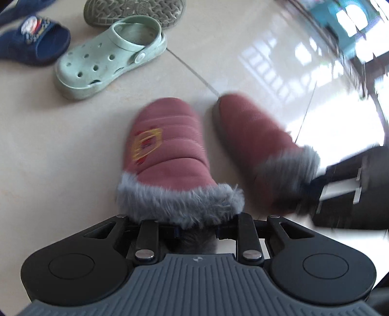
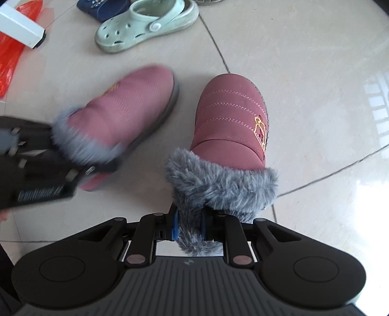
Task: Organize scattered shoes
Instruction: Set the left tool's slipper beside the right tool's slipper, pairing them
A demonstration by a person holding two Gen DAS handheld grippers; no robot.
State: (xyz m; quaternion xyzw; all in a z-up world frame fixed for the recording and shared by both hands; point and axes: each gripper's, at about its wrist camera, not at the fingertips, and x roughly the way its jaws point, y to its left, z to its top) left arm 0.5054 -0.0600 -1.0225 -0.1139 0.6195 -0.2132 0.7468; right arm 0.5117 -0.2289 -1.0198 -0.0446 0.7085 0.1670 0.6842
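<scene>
My left gripper (image 1: pixel 198 231) is shut on the grey fur cuff of a maroon quilted slipper (image 1: pixel 165 145) with a yellow emblem. My right gripper (image 2: pixel 189 228) is shut on the fur cuff of the matching maroon slipper (image 2: pixel 231 121). The two slippers sit side by side, toes pointing away, over the beige tiled floor (image 2: pixel 304 60). Each view shows the other slipper: the right one (image 1: pixel 255 143) with the right gripper behind it at the right edge, and the left one (image 2: pixel 121 109) with the left gripper at the left edge, both blurred.
A mint green clog (image 1: pixel 109 58) lies beyond the slippers, also in the right wrist view (image 2: pixel 145 24). A second clog (image 1: pixel 133 9) lies sole up behind it. A navy slide sandal (image 1: pixel 31 41) is at far left. A red plastic bag (image 2: pixel 12 53) and white box (image 2: pixel 19 24) lie left.
</scene>
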